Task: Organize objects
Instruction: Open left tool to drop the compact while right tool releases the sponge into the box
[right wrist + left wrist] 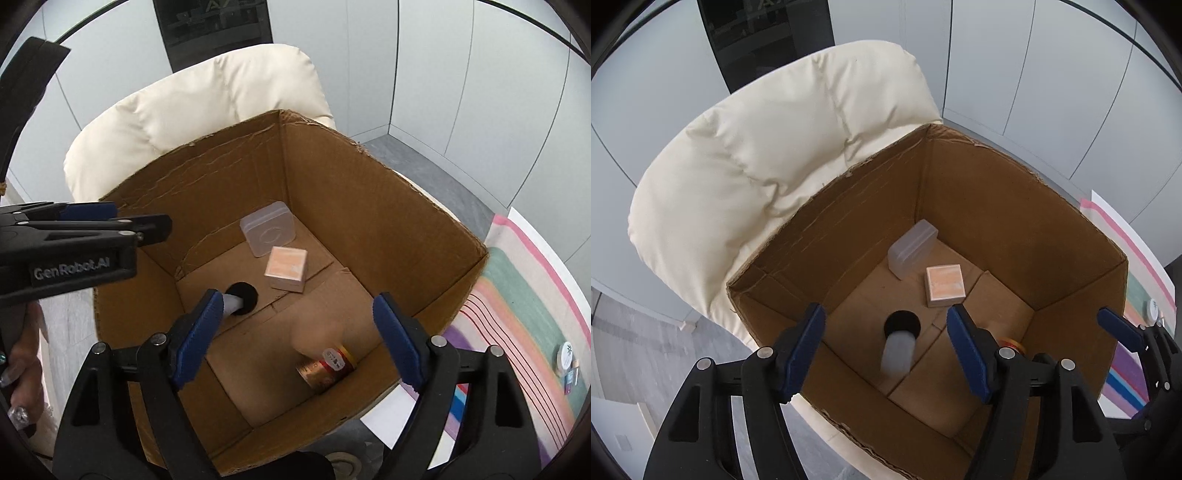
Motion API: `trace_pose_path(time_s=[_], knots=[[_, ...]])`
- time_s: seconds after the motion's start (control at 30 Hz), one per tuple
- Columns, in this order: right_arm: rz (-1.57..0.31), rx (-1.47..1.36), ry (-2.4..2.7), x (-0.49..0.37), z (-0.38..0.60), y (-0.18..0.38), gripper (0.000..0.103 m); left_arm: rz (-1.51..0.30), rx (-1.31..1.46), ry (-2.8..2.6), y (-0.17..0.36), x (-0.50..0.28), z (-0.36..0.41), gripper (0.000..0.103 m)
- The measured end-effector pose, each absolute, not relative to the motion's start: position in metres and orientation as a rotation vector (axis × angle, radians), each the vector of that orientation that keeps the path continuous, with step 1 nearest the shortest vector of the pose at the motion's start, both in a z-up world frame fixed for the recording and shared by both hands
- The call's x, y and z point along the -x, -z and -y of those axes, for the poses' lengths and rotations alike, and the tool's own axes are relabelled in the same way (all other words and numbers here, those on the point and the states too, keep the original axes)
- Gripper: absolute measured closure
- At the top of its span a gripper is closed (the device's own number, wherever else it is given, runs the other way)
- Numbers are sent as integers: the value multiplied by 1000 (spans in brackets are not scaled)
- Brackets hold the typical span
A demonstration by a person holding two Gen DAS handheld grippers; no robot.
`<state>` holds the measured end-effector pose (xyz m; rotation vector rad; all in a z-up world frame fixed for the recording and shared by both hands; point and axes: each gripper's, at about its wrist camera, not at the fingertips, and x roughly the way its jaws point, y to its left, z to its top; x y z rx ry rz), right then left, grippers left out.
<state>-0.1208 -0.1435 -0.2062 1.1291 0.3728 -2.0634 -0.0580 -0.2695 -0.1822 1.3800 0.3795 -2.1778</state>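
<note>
Both claws, the left claw (886, 347) and the right claw (299, 339), are held open and empty above the brown cardboard box (406, 206); inside are seen a gold tin (325, 369), a black-capped frosted tube (899, 347), a peach carton (286, 268) and a clear plastic case (267, 228), so sorting is judged well advanced, with small items (567, 360) left on the striped mat (517, 295)

both wrist views: steeply downward, close above the open cardboard box (979, 206), sharing its floor.
</note>
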Motion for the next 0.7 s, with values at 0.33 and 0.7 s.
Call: trace_pose_path(time_s=[0.33, 0.7], knots=[[-337, -1165, 2073, 124, 135, 208, 18, -401, -1397, 2184, 184, 57, 269, 33], [-325, -1158, 2124, 115, 111, 189, 18, -361, -1383, 2207, 171, 52, 261, 33]])
